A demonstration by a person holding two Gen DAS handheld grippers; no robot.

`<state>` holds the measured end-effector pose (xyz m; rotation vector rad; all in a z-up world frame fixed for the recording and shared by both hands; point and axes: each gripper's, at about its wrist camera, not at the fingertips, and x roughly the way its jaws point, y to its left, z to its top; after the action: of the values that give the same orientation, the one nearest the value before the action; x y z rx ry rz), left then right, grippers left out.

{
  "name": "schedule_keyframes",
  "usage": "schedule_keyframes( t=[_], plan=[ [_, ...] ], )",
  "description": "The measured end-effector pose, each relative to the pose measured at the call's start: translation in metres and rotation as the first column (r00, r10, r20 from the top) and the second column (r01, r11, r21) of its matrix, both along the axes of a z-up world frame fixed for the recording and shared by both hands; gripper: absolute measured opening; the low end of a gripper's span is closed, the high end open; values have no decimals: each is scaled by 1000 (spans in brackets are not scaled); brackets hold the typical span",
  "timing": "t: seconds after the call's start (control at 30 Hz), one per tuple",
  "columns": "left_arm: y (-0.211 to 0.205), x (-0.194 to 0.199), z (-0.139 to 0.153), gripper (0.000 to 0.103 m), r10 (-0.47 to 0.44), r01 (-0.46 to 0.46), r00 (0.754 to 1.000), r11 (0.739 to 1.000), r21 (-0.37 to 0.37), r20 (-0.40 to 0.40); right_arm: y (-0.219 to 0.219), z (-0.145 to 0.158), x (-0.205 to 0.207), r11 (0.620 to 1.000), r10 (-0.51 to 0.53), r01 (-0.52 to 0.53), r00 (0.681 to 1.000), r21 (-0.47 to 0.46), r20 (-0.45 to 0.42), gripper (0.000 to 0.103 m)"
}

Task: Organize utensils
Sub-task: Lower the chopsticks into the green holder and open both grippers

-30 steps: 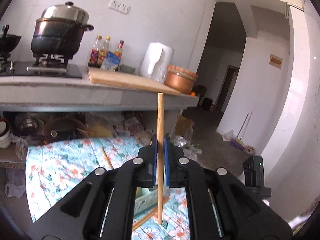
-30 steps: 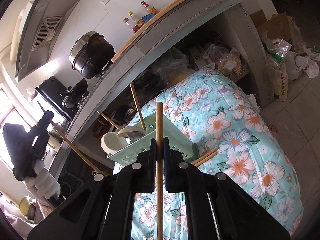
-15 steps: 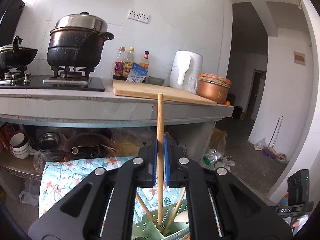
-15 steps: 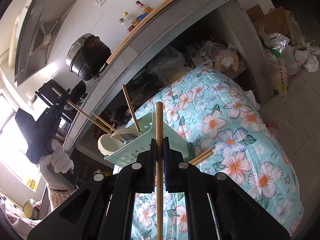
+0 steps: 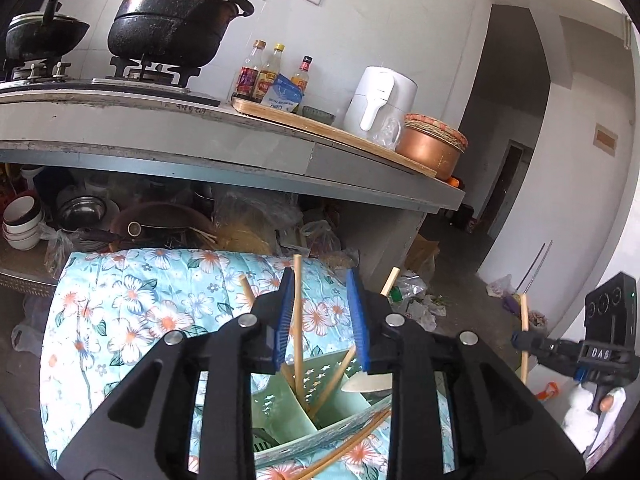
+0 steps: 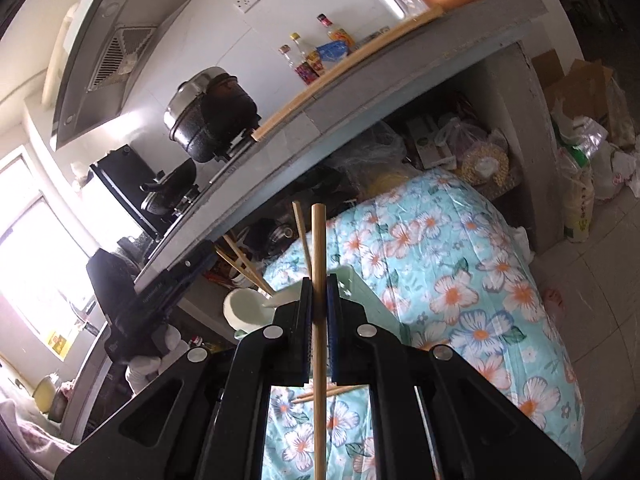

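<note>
My left gripper (image 5: pixel 320 312) is open above a pale green utensil holder (image 5: pixel 288 412) on the floral cloth (image 5: pixel 120 304). A wooden chopstick (image 5: pixel 297 320) stands free between the jaws, its lower end in the holder beside other chopsticks and a white spoon (image 5: pixel 368 382). My right gripper (image 6: pixel 318 300) is shut on another wooden chopstick (image 6: pixel 319 360), held upright. The holder (image 6: pixel 360 292) lies just beyond it, with a white spoon (image 6: pixel 246 308) and chopsticks in it. Loose chopsticks (image 5: pixel 344 448) lie on the cloth by the holder. The right gripper shows at the left wrist view's right edge (image 5: pixel 524 340).
A concrete counter (image 5: pixel 240 148) carries a stove with black pots (image 5: pixel 172 16), bottles, a cutting board, a white appliance (image 5: pixel 380 104) and a copper bowl (image 5: pixel 430 150). Bowls, pans and bags fill the shelf below. Bags and boxes lie on the floor (image 6: pixel 580 140) at right.
My left gripper has opened and let go of its chopstick, which now stands in the holder. The left gripper has dropped closer to the holder. The right gripper still holds its chopstick.
</note>
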<state>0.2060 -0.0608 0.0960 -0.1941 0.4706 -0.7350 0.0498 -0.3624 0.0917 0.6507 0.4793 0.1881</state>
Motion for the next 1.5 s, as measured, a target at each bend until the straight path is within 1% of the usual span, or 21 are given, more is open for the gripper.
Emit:
schedule_keyframes(
  t=[0.1,0.17,0.27,0.4,0.47,0.5,0.6,0.73,0.87,1.07,1.2,1.3,1.37,1.43,1.5],
  plan=[
    [13,-11,2,34,18,-18,1000,1000,-11,16,4,38,13,999,45,-42,994,-27,96,7],
    [22,-19,2,40,30,-30,999,1000,-9,27,8,62,25,997,78,-74,985,-34,156,7],
    [36,-31,0,46,43,-42,998,999,-9,40,12,92,48,994,109,-101,968,-47,227,7],
    [55,-50,-10,56,52,-52,998,999,9,48,16,120,84,991,135,-132,945,-31,299,7],
    [63,-58,-17,62,56,-57,998,998,28,41,21,127,105,991,135,-129,939,-42,316,7],
    [67,-62,-22,63,62,-64,997,997,41,35,23,128,116,991,132,-125,938,-44,320,7],
    [78,-72,-36,68,81,-81,997,995,51,2,35,122,146,990,137,-121,938,-71,317,7],
    [88,-80,-52,68,111,-108,993,992,70,-36,60,100,177,979,157,-115,952,-170,264,7],
    [92,-82,-58,68,129,-125,991,988,87,-42,76,74,193,958,183,-125,960,-259,211,7],
    [88,-81,-60,69,123,-119,992,987,105,-30,85,42,197,922,240,-187,963,-340,121,7],
    [84,-79,-61,70,113,-108,993,989,105,-37,90,29,197,894,291,-254,955,-369,49,7],
    [83,-79,-63,70,108,-103,993,989,105,-43,97,21,193,868,304,-273,953,-415,8,8],
    [82,-79,-63,70,107,-102,993,989,105,-46,99,19,190,857,307,-281,952,-431,-10,9],
    [82,-79,-63,70,107,-101,993,989,105,-48,97,20,185,858,300,-272,954,-436,-6,21],
    [82,-80,-63,71,107,-102,993,989,106,-49,94,24,180,861,292,-259,957,-437,7,26]
  ],
)
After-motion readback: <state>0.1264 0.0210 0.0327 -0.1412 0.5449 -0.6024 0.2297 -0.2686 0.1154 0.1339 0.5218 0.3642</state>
